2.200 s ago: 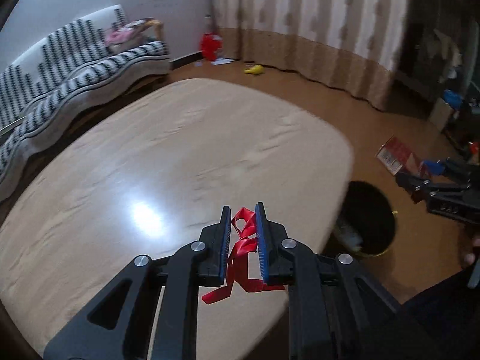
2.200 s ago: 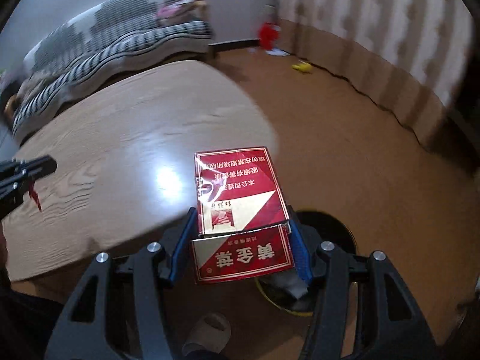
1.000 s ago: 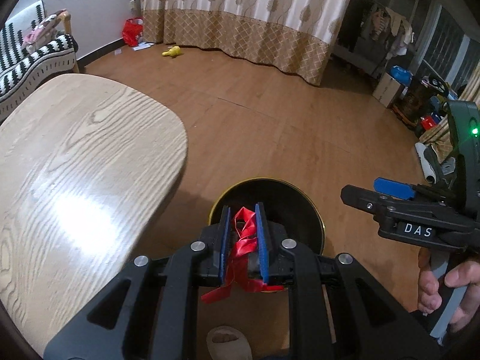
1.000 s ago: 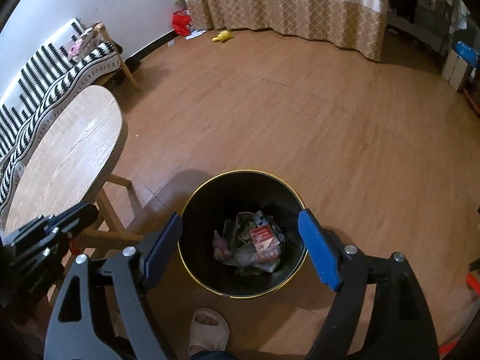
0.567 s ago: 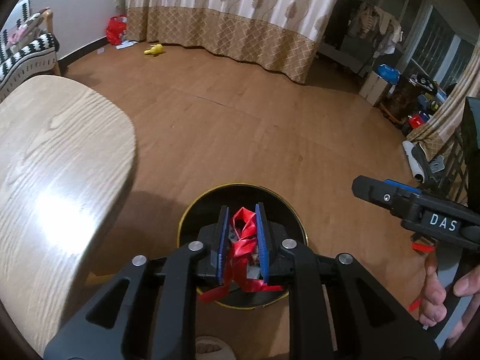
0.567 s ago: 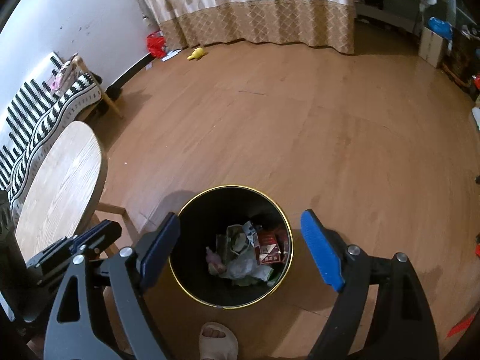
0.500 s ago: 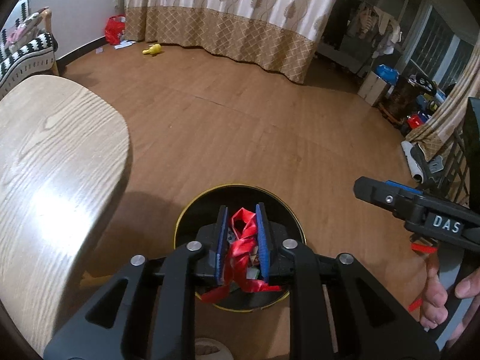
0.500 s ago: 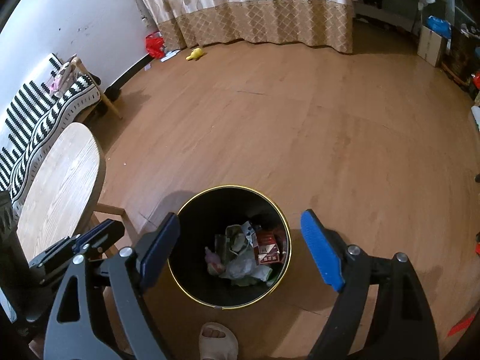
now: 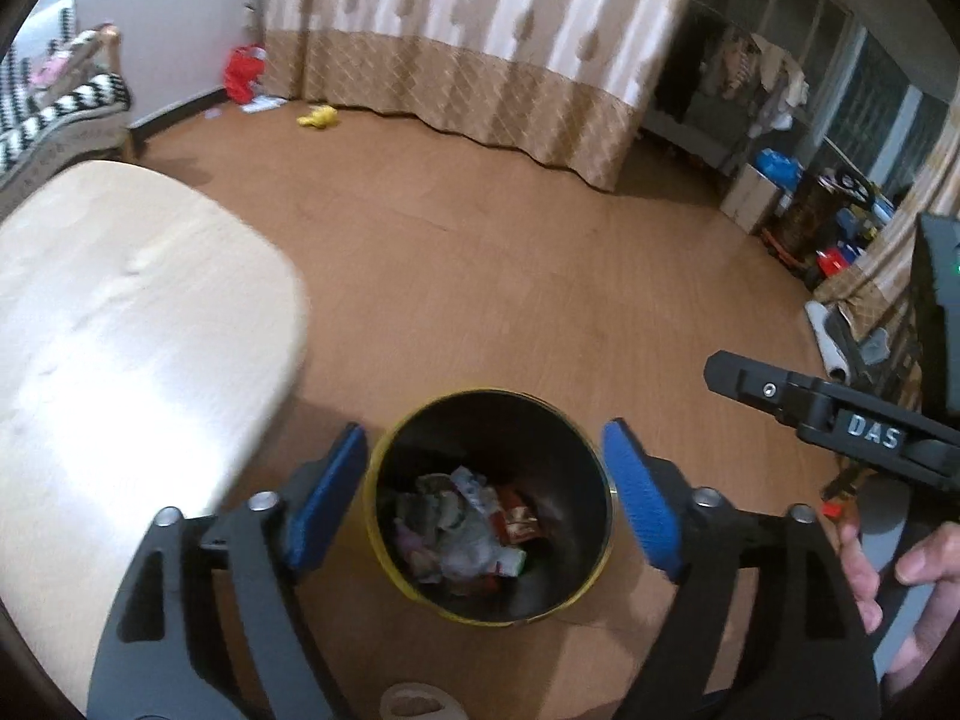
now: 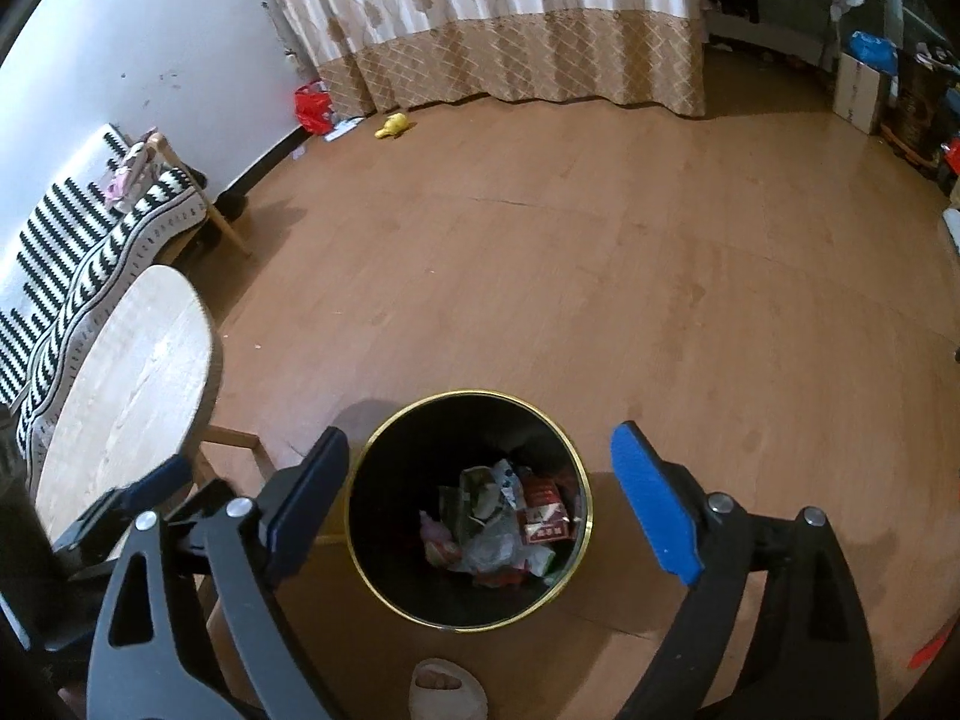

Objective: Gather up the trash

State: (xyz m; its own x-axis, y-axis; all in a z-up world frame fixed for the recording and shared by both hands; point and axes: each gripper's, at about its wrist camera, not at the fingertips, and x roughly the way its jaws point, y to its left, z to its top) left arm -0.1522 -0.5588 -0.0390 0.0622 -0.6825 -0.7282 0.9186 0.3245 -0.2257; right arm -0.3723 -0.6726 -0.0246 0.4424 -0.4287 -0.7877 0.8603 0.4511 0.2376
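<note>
A black trash bin with a gold rim (image 9: pixel 591 462) (image 10: pixel 360 480) stands on the wood floor. It holds crumpled wrappers (image 9: pixel 462 534) and a red cigarette carton (image 10: pixel 543 519). My left gripper (image 9: pixel 483 492) is open and empty, right above the bin's mouth. My right gripper (image 10: pixel 477 492) is open and empty, also above the bin. The right gripper's black body (image 9: pixel 840 414) shows at the right of the left wrist view. The red ribbon cannot be picked out among the trash.
A light wooden table (image 9: pixel 120 324) (image 10: pixel 126 366) stands left of the bin. A striped sofa (image 10: pixel 90 252) lies beyond it. Curtains (image 10: pixel 510 18), a red bag (image 10: pixel 312 105) and a yellow toy (image 10: pixel 393 125) are at the far wall. A slippered foot (image 10: pixel 444 690) is near the bin.
My left gripper has opened and the red ribbon has left its jaws, dropped over the bin. The right gripper has stayed open above the bin.
</note>
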